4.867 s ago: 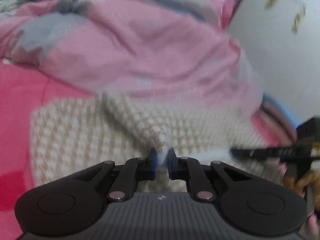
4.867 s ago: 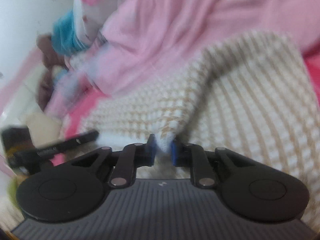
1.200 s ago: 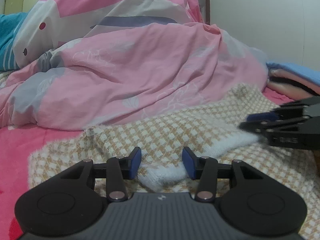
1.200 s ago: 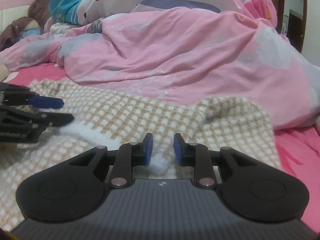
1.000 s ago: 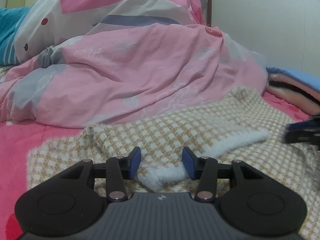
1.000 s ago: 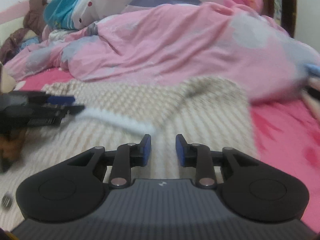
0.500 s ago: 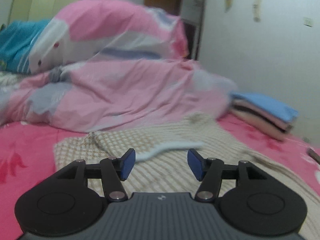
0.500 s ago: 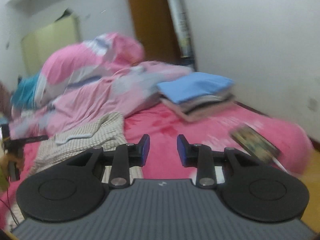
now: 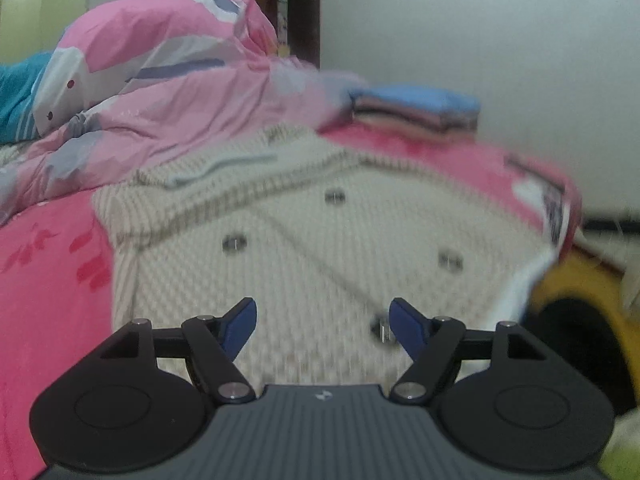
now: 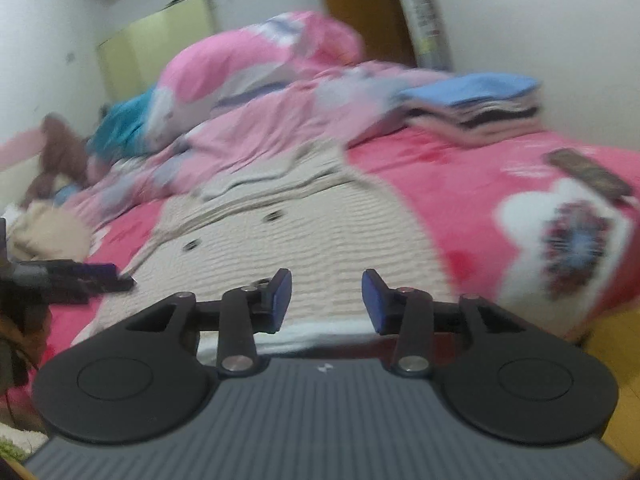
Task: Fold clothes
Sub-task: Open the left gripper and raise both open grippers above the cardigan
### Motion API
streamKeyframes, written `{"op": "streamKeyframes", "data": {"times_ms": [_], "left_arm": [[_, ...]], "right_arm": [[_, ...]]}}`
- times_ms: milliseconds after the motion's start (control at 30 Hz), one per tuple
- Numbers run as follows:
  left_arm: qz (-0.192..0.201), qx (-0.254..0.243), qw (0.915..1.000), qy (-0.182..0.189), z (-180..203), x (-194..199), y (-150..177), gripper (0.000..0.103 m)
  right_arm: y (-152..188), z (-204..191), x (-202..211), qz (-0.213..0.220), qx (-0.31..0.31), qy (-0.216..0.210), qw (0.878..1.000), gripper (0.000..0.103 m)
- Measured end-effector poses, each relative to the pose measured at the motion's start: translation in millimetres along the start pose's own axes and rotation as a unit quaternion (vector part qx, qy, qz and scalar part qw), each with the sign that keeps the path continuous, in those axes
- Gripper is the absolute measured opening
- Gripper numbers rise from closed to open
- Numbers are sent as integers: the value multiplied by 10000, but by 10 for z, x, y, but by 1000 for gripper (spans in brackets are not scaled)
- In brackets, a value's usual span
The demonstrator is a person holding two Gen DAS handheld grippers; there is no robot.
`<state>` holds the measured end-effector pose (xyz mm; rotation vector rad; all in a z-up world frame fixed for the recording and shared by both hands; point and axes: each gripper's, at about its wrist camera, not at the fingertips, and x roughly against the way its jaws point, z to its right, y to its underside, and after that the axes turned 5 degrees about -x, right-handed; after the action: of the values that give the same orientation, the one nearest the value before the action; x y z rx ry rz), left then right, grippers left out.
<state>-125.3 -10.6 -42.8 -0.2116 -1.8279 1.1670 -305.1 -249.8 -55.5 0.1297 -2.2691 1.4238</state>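
A cream and tan checked cardigan (image 9: 320, 240) with dark buttons lies spread on the pink bed, its white hem hanging at the near edge (image 10: 320, 332). Its upper part is folded over, showing a pale trim (image 9: 224, 168). My left gripper (image 9: 322, 324) hovers open over the lower front of the cardigan, holding nothing. My right gripper (image 10: 326, 296) is open above the hem (image 10: 312, 240) at the bed's near edge, empty. The left gripper's fingers (image 10: 80, 276) appear at the far left of the right wrist view.
A crumpled pink duvet (image 9: 180, 92) lies behind the cardigan. A stack of folded clothes, blue on top (image 10: 472, 100), sits at the back right by the wall. A dark flat object (image 10: 588, 172) lies on the pink sheet. Yellow floor (image 9: 592, 292) shows past the bed's edge.
Both grippers let go of the cardigan's upper part, opened wider and drew back to the bed's near edge. The cardigan's lower front with its buttons now fills the views.
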Motion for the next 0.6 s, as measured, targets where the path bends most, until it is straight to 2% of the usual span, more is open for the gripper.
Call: {"op": "streamKeyframes", "data": {"times_ms": [100,200,467,600], "left_arm": [[-207,-84,9996,-165,76,-22,146,74],[-329,-35,9993,-151,82,-91,219,74],[-374,41,9993,-11,8,-419,160,75],[-309,-18,9995,-54,6,-469,142,76]], "right_arm": [[-5,-217,-327,-206,168,-381,9989,44],[-2,-363,-599,-408,331,-498,9974,47],[14,-548,-1018,-683,625,-363,9950,48],[46,-600,-1170,-748,771,-232,9939,50]]}}
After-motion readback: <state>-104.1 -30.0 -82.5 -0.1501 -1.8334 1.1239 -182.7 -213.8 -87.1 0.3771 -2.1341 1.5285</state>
